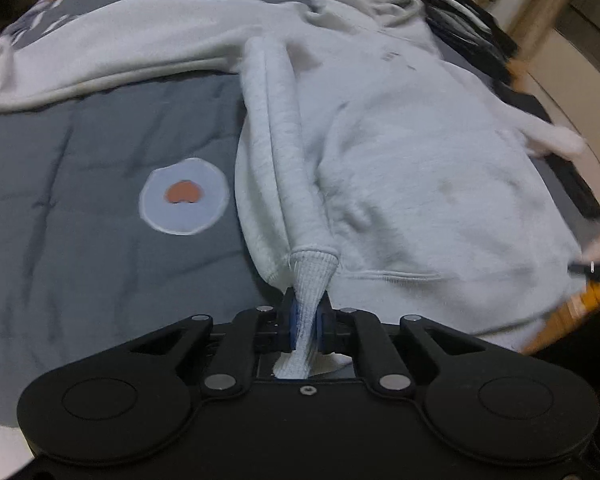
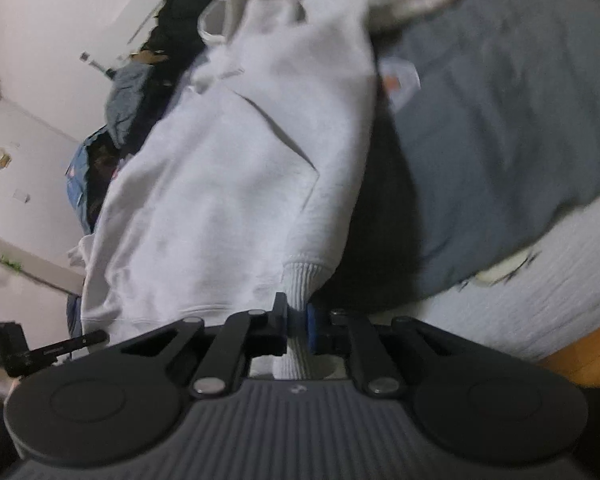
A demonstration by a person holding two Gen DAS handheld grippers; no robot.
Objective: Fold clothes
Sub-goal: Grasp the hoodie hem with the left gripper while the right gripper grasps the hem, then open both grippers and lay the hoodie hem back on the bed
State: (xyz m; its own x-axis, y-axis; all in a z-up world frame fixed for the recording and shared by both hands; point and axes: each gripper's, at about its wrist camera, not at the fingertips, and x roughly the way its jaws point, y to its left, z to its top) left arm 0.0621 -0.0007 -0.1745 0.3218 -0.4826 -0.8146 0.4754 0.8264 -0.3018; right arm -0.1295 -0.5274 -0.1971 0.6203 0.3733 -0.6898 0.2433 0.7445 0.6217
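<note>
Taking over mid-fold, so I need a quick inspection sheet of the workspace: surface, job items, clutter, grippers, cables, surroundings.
Surface: grey quilt with a round egg patch.
Job's things: light grey hoodie spread flat, one sleeve drawn toward the camera.
Clutter: dark clothes pile beyond the hoodie.
Grippers: left gripper shut on the sleeve cuff; right gripper shut on the ribbed hem.
Cables: nothing seen.
Surroundings: pale wall; blurred otherwise.

Bedroom in a home, likely. A grey quilted bedspread (image 1: pixel 100 240) with a round fried-egg print (image 1: pixel 184 196) covers the bed; dark clothes (image 2: pixel 172 28) lie heaped at its far edge, blurred. Pale walls (image 2: pixel 52 20) behind.
</note>
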